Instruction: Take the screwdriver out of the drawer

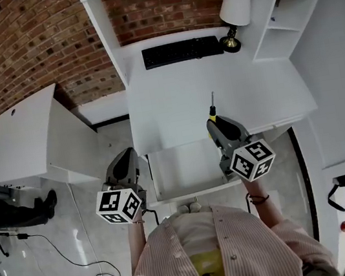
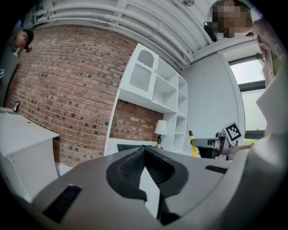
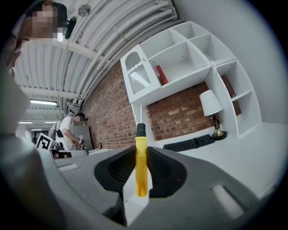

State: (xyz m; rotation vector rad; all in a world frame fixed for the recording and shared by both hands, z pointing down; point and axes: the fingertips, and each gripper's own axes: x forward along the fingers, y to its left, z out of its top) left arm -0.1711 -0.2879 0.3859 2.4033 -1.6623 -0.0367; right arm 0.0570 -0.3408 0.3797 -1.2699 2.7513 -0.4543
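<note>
Your left gripper [image 1: 124, 160] hangs just left of the open drawer [image 1: 158, 179], over the floor [image 1: 62, 224], with its marker cube [image 1: 119, 205] on the end nearest you. In the left gripper view [image 2: 144, 152] its jaws are drawn together: the dark ribbed pads [image 2: 130, 168] meet at their tips and nothing sits between them. From those jaws the screwdriver [image 2: 192, 146] stands well off to the right, seen only as a thin yellow handle pointing up.

The drawer is pulled out from under the front edge of the white desk [image 1: 174, 107], and it lies between your two grippers, lower than the right jaws and nearer to you.

Your right gripper [image 1: 215, 124] is held over the desk's front edge, just past the drawer. Its jaws are clamped on the screwdriver [image 1: 213, 111]. In the right gripper view [image 3: 141, 155] the yellow handle [image 3: 141, 168] stands upright in the middle of the gap, pinched from both sides by the pads [image 3: 119, 170]. Its lower end sits deep between the jaws; the black collar and the thin metal shaft rise beyond the jaw tips. In the head view the shaft points away from you across the desk top.

Farther ahead of the right jaws, at the back of the desk, lie a black keyboard [image 1: 181, 52] and, to its right, a lamp [image 1: 234, 9] with a white shade.
</note>
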